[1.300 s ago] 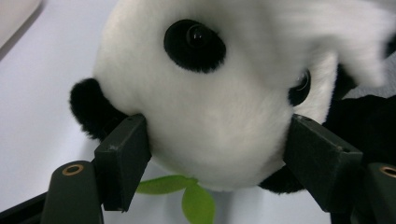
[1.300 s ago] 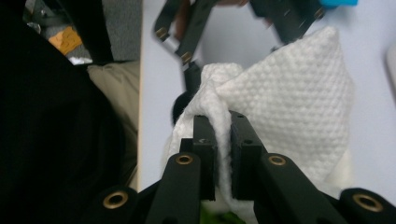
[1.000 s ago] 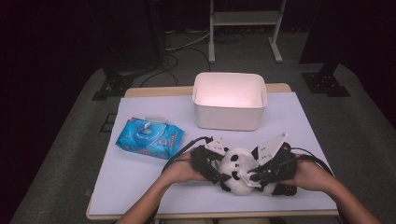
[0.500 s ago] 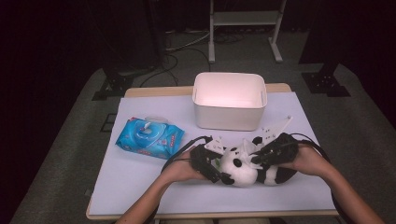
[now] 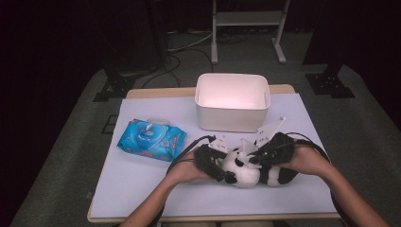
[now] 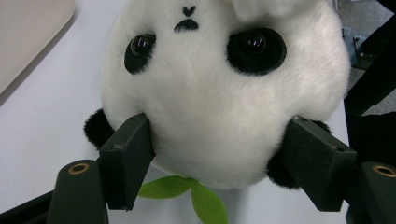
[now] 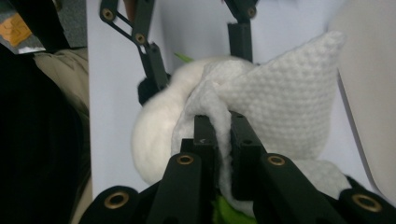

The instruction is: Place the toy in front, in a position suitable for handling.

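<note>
A black-and-white panda plush (image 5: 243, 171) lies on the table near the front edge. My left gripper (image 5: 222, 170) grips its head from the left. In the left gripper view the pads (image 6: 128, 154) press into the white head (image 6: 219, 93) on both sides, and the jaws have just closed a little further on it. My right gripper (image 5: 253, 158) comes in from the right, shut on a white wipe (image 5: 247, 147). The right gripper view shows the wipe (image 7: 280, 93) pinched between the jaws (image 7: 223, 135) and lying against the panda (image 7: 154, 126).
A white bin (image 5: 231, 101) stands at the back centre of the table. A blue pack of wipes (image 5: 151, 139) lies to the left. A green leaf (image 6: 187, 191) hangs under the panda's head. Cables trail from both grippers.
My right gripper has moved a little away from the front edge and leftward, carrying the wipe up onto the panda's head. The left gripper has kept its place on the panda.
</note>
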### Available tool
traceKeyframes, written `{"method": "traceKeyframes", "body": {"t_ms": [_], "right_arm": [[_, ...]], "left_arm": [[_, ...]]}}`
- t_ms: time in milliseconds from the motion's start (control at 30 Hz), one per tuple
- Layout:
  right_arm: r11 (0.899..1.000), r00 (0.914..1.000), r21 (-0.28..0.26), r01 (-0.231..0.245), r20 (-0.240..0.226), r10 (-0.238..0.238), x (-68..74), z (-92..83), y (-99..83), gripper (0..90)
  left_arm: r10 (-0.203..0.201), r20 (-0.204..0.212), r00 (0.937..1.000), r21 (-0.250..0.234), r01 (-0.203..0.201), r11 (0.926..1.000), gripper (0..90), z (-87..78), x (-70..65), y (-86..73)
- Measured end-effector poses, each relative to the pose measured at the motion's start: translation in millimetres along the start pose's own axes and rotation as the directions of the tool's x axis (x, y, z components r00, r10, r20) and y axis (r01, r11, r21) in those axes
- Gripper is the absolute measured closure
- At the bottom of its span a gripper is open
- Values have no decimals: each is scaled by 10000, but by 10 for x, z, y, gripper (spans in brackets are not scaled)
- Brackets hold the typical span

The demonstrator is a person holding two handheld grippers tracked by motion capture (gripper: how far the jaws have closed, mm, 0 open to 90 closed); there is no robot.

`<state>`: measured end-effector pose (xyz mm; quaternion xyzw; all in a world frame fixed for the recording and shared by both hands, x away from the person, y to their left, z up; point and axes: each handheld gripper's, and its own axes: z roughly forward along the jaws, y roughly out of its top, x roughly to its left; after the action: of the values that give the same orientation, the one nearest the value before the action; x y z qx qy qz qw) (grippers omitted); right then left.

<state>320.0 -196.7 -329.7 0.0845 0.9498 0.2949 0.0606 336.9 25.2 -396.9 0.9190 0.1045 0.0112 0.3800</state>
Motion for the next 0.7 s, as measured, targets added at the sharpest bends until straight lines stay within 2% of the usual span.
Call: {"method": "traceKeyframes", "body": {"t_ms": [100,233,333,433,600,700], "right_arm": [[9997,9997,155,204,117,-206,36,19,33,827],[9998,9996,-91,200,-200,-202,67,21,56,827],[9991,9989,37,413,-234,-412,112,39,68,827],[9997,9994,-2,251,-257,-251,92,-15,-2,827],[9994,9991,-122,-337,-260,334,44,-124,-188,827],[9996,9995,-96,-247,-215,245,50,-127,-155,827]], "left_arm": [[29,13,10000,123,-29,9999,271,9,3,26],[-33,-22,10000,80,34,10000,271,17,11,47],[21,-13,10000,129,-20,9999,271,19,17,59],[-114,13,9999,27,114,9999,271,-2,31,56],[-243,131,9996,-168,245,9996,273,2,52,61],[-151,99,9998,-65,151,9999,277,26,46,92]]}}
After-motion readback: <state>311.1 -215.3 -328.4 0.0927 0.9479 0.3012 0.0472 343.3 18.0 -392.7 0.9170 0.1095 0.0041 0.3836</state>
